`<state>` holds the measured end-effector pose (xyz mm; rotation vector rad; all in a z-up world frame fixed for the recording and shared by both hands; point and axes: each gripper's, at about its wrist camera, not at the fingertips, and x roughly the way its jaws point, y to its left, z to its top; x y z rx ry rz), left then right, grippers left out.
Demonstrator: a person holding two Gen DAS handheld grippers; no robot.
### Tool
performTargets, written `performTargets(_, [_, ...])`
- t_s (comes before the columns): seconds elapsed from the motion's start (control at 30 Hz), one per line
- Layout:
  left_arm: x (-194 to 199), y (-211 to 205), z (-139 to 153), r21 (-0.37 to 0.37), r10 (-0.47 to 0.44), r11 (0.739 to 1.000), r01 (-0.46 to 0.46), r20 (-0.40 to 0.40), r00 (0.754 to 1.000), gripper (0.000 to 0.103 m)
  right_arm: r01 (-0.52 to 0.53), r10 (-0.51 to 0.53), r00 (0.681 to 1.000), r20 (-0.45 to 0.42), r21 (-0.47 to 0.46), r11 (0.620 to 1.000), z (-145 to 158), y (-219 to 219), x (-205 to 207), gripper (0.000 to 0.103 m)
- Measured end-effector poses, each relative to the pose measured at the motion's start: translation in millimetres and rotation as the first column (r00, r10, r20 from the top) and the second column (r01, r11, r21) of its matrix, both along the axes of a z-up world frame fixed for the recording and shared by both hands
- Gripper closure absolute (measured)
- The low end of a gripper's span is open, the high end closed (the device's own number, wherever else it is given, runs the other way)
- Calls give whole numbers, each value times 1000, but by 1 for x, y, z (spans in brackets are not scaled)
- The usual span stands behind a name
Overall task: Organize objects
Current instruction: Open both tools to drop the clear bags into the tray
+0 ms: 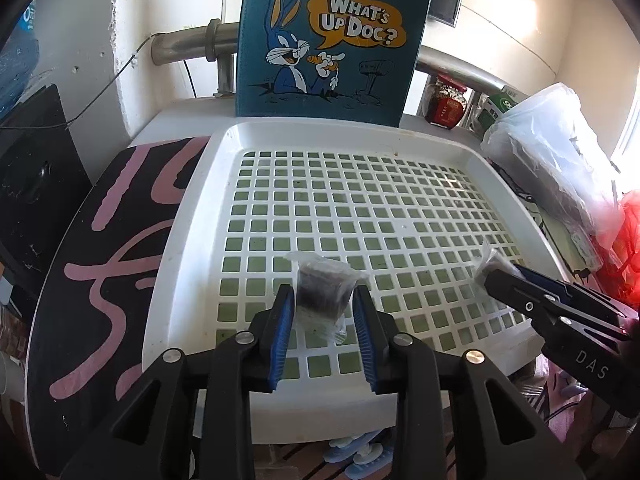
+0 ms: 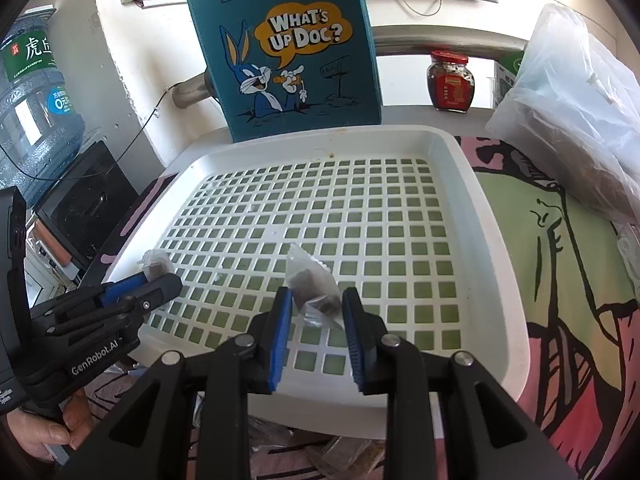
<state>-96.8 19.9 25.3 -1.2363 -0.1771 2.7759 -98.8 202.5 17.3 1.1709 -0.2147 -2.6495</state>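
Over white grid tray point(image 1: 192, 216): two clear packets.
Left gripper point(image 1: 323, 316) jaws slack around packet point(image 1: 324, 288); right gripper point(image 2: 316, 316) likewise, second packet point(image 2: 314, 284).

The table point(image 2: 520, 216) is covered w/ a printed cloth point(image 1: 100, 264) – black and pink at one side, green and pink at the other. A white grid tray point(image 2: 460, 152) is set on it; behind it, a blue cartoon-rabbit bag point(image 2: 292, 52) and a red-lidded jar point(image 2: 452, 84) – a plastic bag point(image 2: 580, 112) lies alongside.
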Motion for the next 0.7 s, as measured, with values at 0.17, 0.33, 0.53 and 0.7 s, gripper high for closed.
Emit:
performTargets(0.17, [16, -10, 24, 74, 22, 997, -15, -97, 995, 25, 38, -40, 998, -53, -38, 999, 13, 10, 11, 58])
performTargets(0.33, [39, -28, 57, 135, 7, 991, 21, -200, 980, 19, 41, -56, 982, -183, -85, 996, 44, 19, 41, 53])
performTargets(0.53, [80, -70, 94, 145, 51, 989, -6, -308, 950, 17, -7, -29, 941, -337, -107, 994, 85, 32, 93, 47])
performTargets(0.7, [103, -89, 98, 63, 65, 997, -48, -306, 950, 17, -25, -5, 916, -401, -70, 997, 103, 49, 133, 43])
